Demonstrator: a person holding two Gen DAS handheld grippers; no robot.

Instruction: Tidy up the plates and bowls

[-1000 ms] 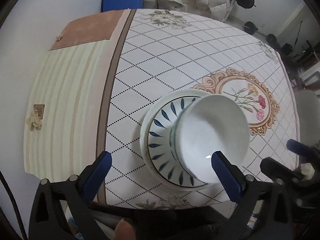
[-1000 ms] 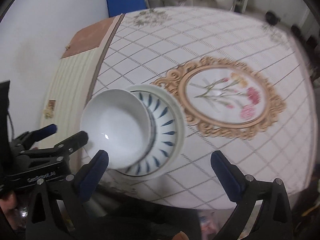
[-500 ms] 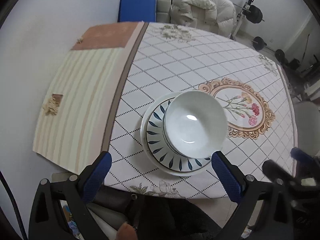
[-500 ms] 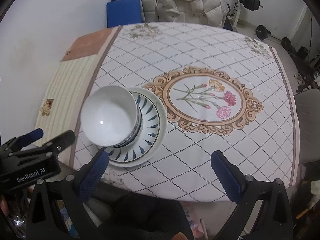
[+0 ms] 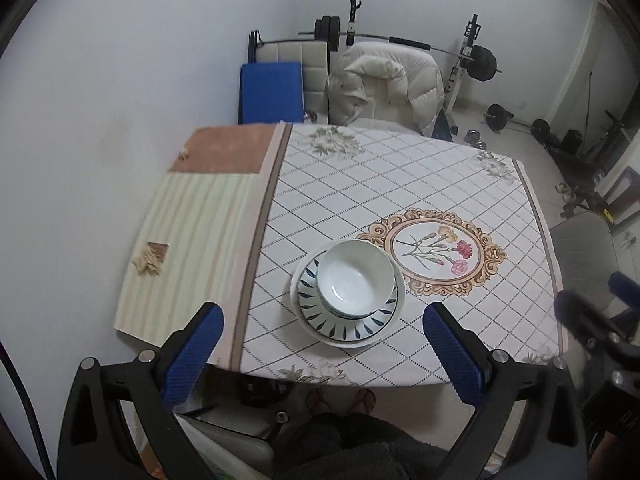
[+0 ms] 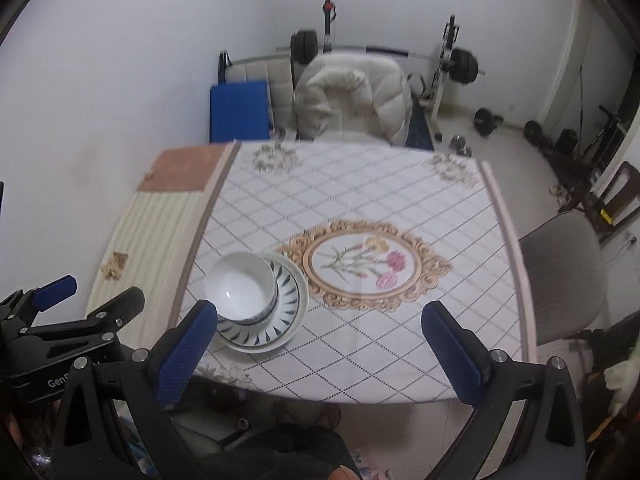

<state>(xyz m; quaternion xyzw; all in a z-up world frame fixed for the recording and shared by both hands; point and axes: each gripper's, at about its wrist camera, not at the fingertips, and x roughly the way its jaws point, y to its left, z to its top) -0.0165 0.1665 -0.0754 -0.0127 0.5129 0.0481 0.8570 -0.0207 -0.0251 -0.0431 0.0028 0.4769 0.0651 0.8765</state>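
- Left wrist view, nearest first: my left gripper (image 5: 320, 344) hangs off the near edge of the table (image 5: 360, 184) with its blue pads spread wide and nothing between them.
- Right wrist view, same depth: my right gripper (image 6: 320, 344) is spread just as wide and empty, also short of the near table edge. My left one shows at the lower left of this view.
- Next out, the white bowl (image 5: 356, 278) sits upright in the blue-leaf plate (image 5: 316, 318), and that plate rests on what looks like a second plain plate below it. I cannot tell more about the lower one. The stack stands near the table's front edge.
- The relation that matters: from my left gripper the stack lies straight ahead and about centred between the pads. From my right it lies ahead but off to the left, in line with the left pad (image 6: 184, 350). I judge the left hand the better placed.
- Bowl and plates are round, so no long axis dictates the approach. Any rim grip would do.
- Farther out, the flower medallion (image 5: 434, 256) lies just beside the stack to its right, and the cloth beyond shows no other dishes, so I judge the stacking done.
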